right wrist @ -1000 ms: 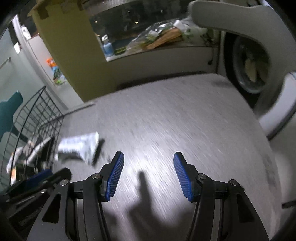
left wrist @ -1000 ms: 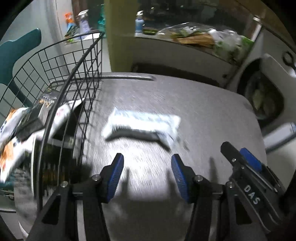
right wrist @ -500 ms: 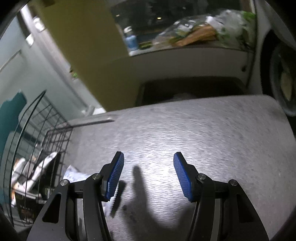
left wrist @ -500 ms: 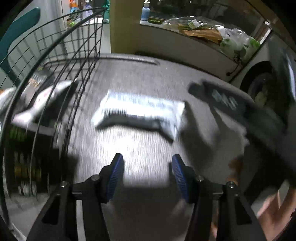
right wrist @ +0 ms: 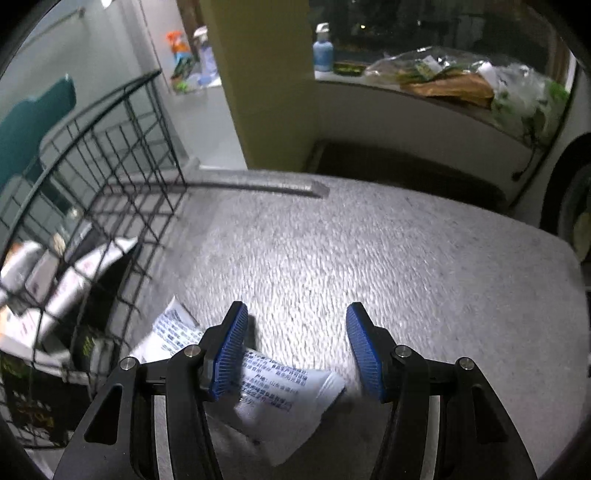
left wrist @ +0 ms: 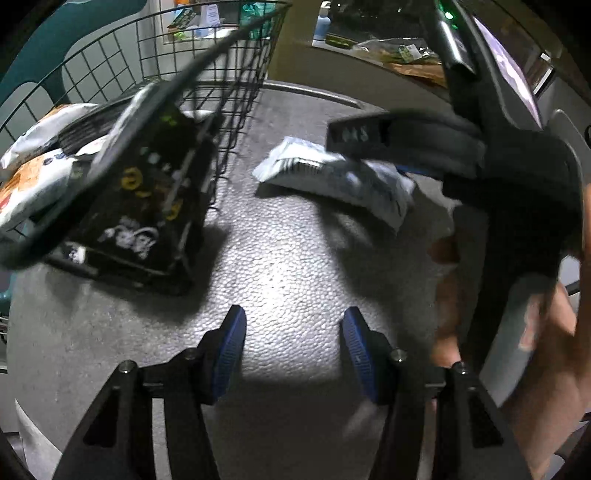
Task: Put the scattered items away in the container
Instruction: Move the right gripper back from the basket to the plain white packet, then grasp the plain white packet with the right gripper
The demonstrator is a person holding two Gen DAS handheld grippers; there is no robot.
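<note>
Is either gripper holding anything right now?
No. The left gripper and right gripper are both open and empty; the white packet lies on the table beneath the right one.

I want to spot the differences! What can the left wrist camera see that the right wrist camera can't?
Only the left wrist view shows the person's bare hand holding the right tongs' black body and a black snack box with yellow print. Only the right wrist view shows the far grey table edge. Both show the white crinkly printed packet, the black wire basket, and the blue bottle on the ledge.
</note>
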